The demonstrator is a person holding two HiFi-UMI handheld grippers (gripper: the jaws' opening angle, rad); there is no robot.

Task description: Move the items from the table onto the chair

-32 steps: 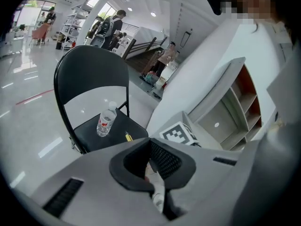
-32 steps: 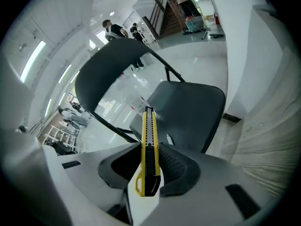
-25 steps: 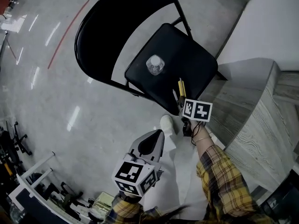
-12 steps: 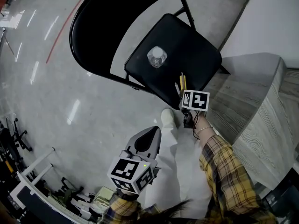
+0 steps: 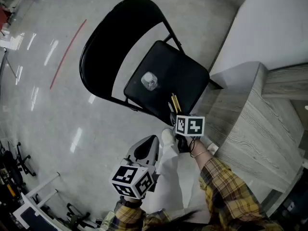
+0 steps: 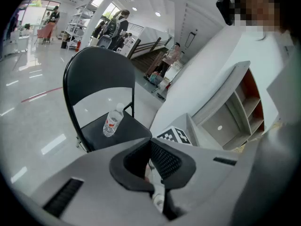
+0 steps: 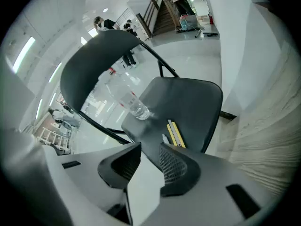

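Both grippers have lifted since a second ago, and the right gripper point(image 7: 146, 147) has drawn back from the front edge of the chair point(image 5: 190, 73), where it had been right over the utility knife point(image 5: 174, 103). Its claw now stands apart with nothing between the pads. Reading the overhead view as a clock face, the black folding chair sits near 12 o'clock, its curved backrest toward 10 o'clock. A clear water bottle point(image 5: 149, 81) stands upright on the seat, toward the seat's 9 o'clock side. The yellow-and-grey knife lies flat near the seat's 5 o'clock edge, well apart from the bottle, and just beyond the right gripper's marker cube. The left gripper point(image 6: 151, 142) hangs lower, around 7 o'clock, over the glossy grey floor point(image 5: 57, 124). Its pads meet at the tips and hold nothing. A plaid sleeve point(image 5: 226, 186) runs in from 5 o'clock to the right gripper, and a white shoe point(image 5: 167, 136) shows between the two grippers. A pale wood-grain surface point(image 5: 260, 124) fills the 3 o'clock side. A thin red line point(image 5: 67, 54) crosses the floor toward 10 o'clock.
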